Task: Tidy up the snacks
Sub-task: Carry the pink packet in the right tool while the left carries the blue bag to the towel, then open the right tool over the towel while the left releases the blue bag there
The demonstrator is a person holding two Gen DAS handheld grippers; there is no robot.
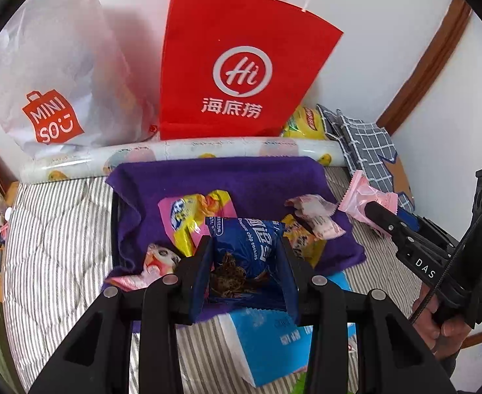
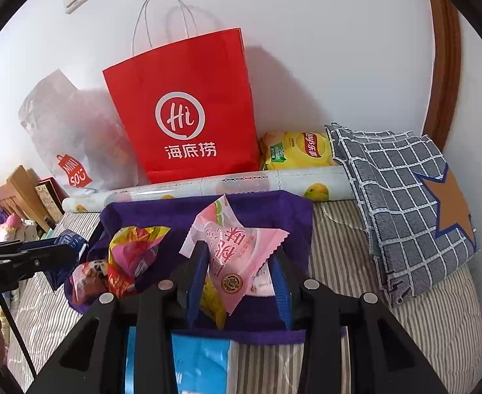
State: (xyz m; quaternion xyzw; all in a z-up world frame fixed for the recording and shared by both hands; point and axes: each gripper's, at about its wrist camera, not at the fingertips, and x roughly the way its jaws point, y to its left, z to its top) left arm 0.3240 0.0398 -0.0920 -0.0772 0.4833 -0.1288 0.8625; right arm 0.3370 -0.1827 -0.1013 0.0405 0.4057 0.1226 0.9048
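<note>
I am mid-carry, bringing two snacks over the purple felt-lined tray (image 1: 257, 177) on the striped mattress (image 1: 53, 229). My left gripper (image 1: 245, 272) is clamped on the blue foil chocolate-chip cookie packet (image 1: 247, 243) above the tray's near edge; my right gripper (image 2: 237, 282) pinches the pink plastic pastry packet (image 2: 241, 256) likewise. Next, I judge, comes lowering each into free space and letting go.

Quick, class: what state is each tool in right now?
Left tool: closed on the blue cookie packet.
Right tool: closed on the pink snack packet.
</note>
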